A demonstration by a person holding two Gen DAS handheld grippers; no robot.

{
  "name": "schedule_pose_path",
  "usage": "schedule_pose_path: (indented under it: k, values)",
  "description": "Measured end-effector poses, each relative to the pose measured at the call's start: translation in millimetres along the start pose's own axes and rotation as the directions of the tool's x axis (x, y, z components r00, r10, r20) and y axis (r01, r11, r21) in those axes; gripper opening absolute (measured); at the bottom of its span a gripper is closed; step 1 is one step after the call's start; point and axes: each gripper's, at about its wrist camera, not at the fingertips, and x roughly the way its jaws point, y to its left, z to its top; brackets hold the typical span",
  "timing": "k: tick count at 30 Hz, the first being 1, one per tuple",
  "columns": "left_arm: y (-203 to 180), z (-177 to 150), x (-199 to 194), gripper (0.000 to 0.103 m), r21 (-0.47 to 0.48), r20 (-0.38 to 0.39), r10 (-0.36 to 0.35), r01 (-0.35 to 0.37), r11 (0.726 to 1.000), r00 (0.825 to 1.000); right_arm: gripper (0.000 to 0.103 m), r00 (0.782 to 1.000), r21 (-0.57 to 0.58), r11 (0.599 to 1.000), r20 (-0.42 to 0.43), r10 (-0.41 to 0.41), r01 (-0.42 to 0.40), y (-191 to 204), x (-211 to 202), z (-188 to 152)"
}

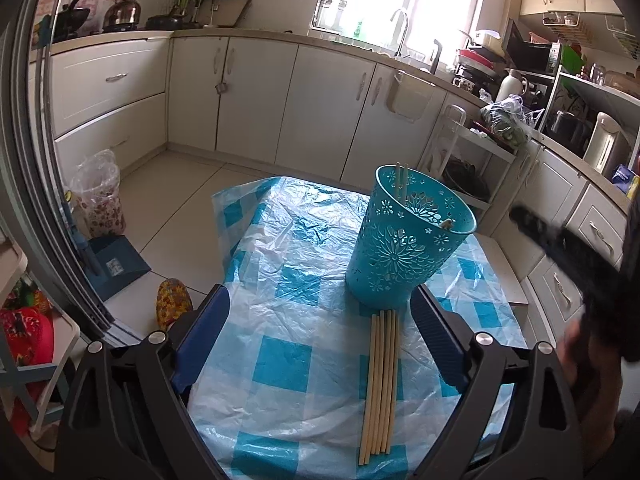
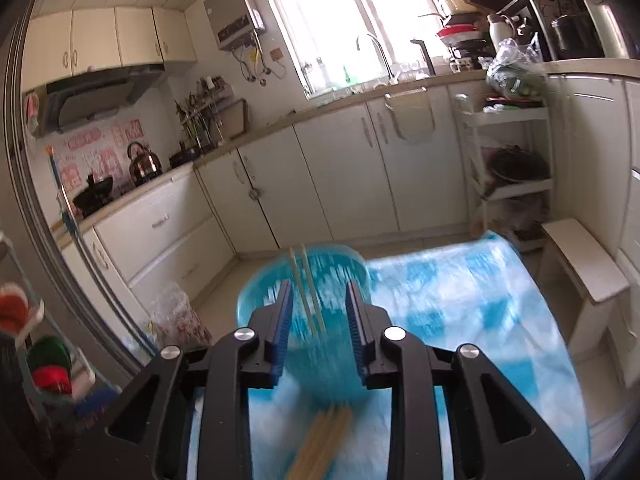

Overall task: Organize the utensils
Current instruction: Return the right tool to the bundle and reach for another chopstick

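Note:
A teal cut-out utensil holder [image 1: 404,240] stands on the blue-checked table cover [image 1: 288,248], with two pale chopsticks [image 1: 402,180] upright inside it. A bundle of several loose chopsticks [image 1: 380,380] lies flat just in front of the holder, between the wide-apart fingers of my left gripper [image 1: 320,320], which is open and touches nothing. In the right wrist view, my right gripper [image 2: 319,312] hovers over the blurred holder [image 2: 340,268]. Its jaws stand apart, and the two chopsticks [image 2: 308,296] in the holder show in the gap, not pressed. The loose bundle [image 2: 320,440] lies below.
A person's hand and the blurred right gripper [image 1: 560,252] come in from the right edge. White kitchen cabinets [image 1: 256,92] ring the table. A lined bin [image 1: 100,196] and dustpan [image 1: 116,268] stand on the floor at left, a white stool [image 2: 588,264] at right.

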Motion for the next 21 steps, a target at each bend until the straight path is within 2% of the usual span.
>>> schedule_pose_path:
  k: [5,9,21]
  values:
    - [0,-5,-11,0.089,-0.001,0.001,-0.003,0.003,1.0,1.0,0.033,0.991,-0.014,1.0,-0.134,-0.026,0.024,3,-11,-54]
    - [-1,-10,-22,0.089,0.01,0.005,-0.003,0.003,1.0,1.0,0.033,0.976,0.046,0.998,-0.216,-0.036,0.047,-4,-11,-86]
    - [-2,-15,-50,0.09,0.035,0.04,0.005,-0.006,0.999,0.999,0.033,0.968,0.0,0.999,-0.244,-0.05,0.052,7,-15,-105]
